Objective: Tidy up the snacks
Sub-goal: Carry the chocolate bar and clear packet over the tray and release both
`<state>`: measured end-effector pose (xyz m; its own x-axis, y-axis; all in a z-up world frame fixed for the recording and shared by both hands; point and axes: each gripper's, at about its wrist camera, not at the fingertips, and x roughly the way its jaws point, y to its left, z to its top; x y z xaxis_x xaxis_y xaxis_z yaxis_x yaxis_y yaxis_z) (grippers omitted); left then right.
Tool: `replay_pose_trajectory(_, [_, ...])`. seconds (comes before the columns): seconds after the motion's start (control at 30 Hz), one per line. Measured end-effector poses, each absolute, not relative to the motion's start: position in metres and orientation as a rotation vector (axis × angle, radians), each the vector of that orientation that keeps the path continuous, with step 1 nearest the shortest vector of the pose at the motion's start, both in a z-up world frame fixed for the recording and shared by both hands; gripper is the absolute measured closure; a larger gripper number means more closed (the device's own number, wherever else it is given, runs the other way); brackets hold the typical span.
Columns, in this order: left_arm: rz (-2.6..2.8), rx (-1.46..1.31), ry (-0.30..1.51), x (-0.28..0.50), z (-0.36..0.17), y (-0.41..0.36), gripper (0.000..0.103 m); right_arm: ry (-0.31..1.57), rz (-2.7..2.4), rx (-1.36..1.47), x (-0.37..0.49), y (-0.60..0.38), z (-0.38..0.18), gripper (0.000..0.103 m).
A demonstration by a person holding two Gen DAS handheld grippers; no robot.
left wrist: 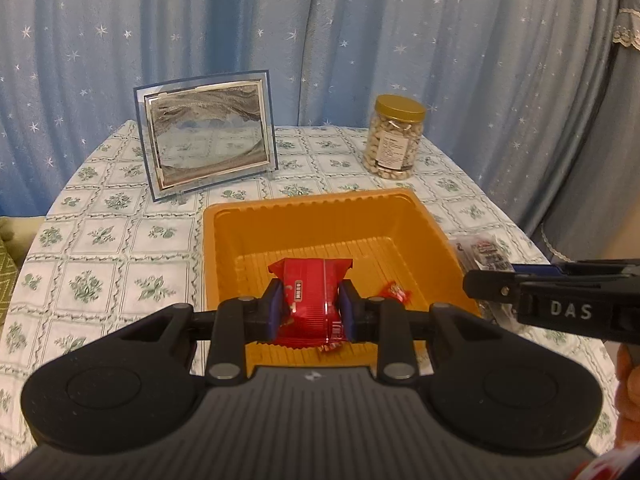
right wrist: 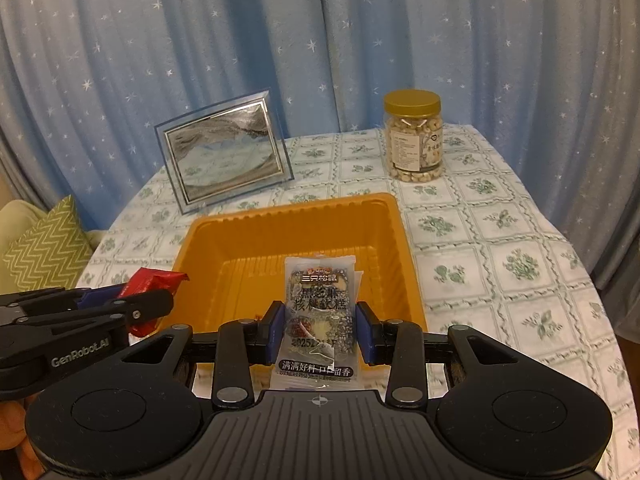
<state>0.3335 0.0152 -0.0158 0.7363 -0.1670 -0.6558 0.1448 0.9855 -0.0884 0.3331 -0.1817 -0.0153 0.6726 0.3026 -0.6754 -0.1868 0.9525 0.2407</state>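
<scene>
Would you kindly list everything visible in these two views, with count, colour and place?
Tray: one, orange, middle of the table.
Red snack packet: one, red, held over the tray's near side.
Small red candies: at least one, red, on the tray floor; another piece shows below the packet.
Clear snack packet: one, clear with dark print, held over the tray's near edge.
Nut jar: one, clear with gold lid, far right of the table.
Picture frame: one, glass, upright behind the tray.
Tablecloth: one, white with green flowers, covering the table.
Curtain: blue with stars, behind.
Cushion: one, green zigzag, left.
Left tool: black, blue pads, gripping the red packet.
Right tool: black, blue pads, gripping the clear packet.
</scene>
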Motion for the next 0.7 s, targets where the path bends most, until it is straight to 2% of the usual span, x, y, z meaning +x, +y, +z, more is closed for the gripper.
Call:
replay_pose_trajectory(0.3, [-0.165,-0.028,0.764,0.367,-0.035,0.018,0.075,0.819,0.267,0.18,0.354,-0.18,-0.03,0.065])
replay_pose_trajectory(0.4, [-0.151,-0.047,0.76,0.372,-0.036,0.022,0.066,0.821,0.271,0.186,0.356,-0.18,-0.033,0.065])
replay_pose_trajectory(0.7, [-0.104,-0.053,0.739,0.352,-0.029,0.043,0.066,0.824,0.269,0.203,0.362,-0.181,-0.037,0.065])
